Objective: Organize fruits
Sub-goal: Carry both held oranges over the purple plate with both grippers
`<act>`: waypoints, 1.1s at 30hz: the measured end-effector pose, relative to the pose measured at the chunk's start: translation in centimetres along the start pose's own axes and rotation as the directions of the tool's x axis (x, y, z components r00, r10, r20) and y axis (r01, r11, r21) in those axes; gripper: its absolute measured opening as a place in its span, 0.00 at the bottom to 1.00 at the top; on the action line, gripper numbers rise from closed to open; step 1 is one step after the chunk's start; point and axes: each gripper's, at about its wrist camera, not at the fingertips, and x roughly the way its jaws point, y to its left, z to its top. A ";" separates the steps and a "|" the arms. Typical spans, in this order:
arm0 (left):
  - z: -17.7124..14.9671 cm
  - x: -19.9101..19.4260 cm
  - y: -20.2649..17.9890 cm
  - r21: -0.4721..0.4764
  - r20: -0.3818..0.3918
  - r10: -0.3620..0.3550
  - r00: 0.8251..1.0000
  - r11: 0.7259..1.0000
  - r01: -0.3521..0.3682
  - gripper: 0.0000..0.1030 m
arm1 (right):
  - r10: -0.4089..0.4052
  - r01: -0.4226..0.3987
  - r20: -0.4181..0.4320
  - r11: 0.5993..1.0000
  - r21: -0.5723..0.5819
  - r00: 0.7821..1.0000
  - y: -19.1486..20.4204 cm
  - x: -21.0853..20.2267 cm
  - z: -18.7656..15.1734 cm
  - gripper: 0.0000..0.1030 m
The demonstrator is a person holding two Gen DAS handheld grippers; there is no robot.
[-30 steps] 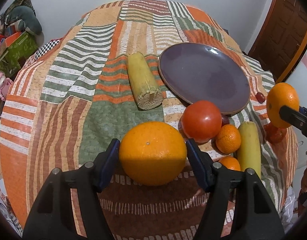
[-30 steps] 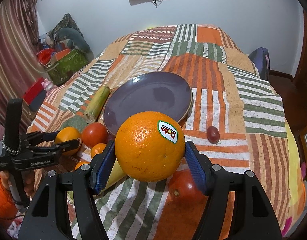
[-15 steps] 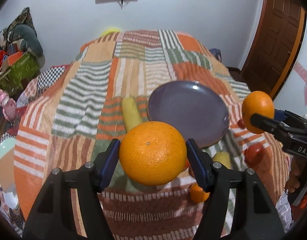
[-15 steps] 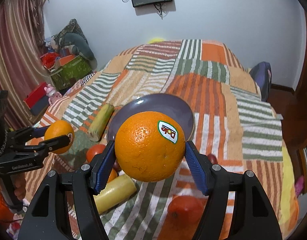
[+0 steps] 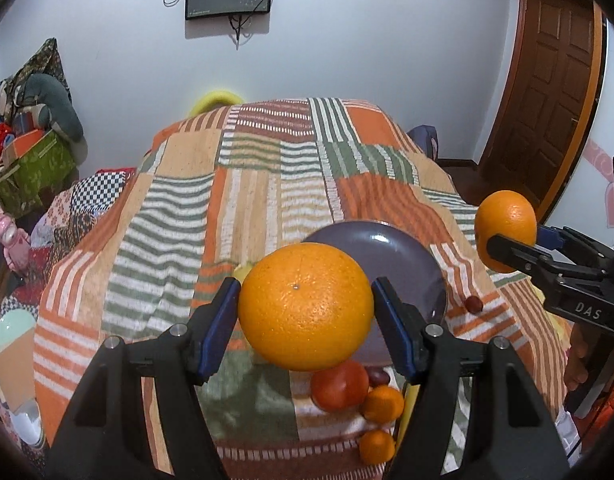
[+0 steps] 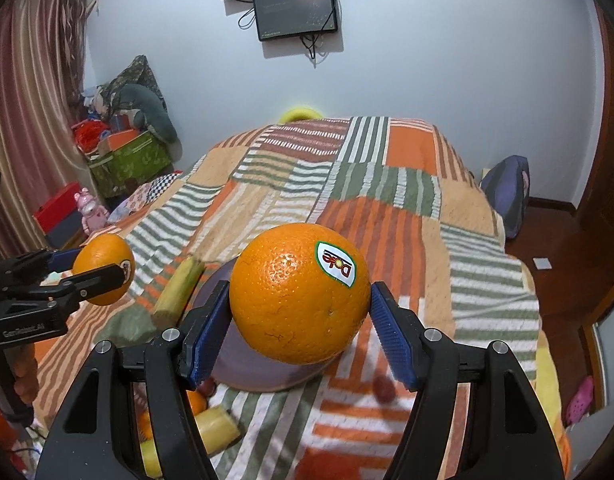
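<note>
Oranges in both claws: my left claw (image 5: 305,308) pinches a plain orange (image 5: 305,306), my right claw (image 6: 300,300) pinches one (image 6: 300,298) stickered "Dole" (image 6: 336,263). Both hang above the bed, with the purple plate (image 5: 403,248) just ahead and below, between them, near both. The claw bodies read "GenRobot.AI" and "DAS". Remaining fruit lies on the bedspread (image 5: 243,200) near the plate.
</note>
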 end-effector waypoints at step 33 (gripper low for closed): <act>2.6 14.0 0.1 0.045 -0.197 -0.015 0.980 0.999 0.024 0.65 | 0.003 -0.026 -0.206 0.994 -0.108 0.979 0.0 10.9 1.5 0.64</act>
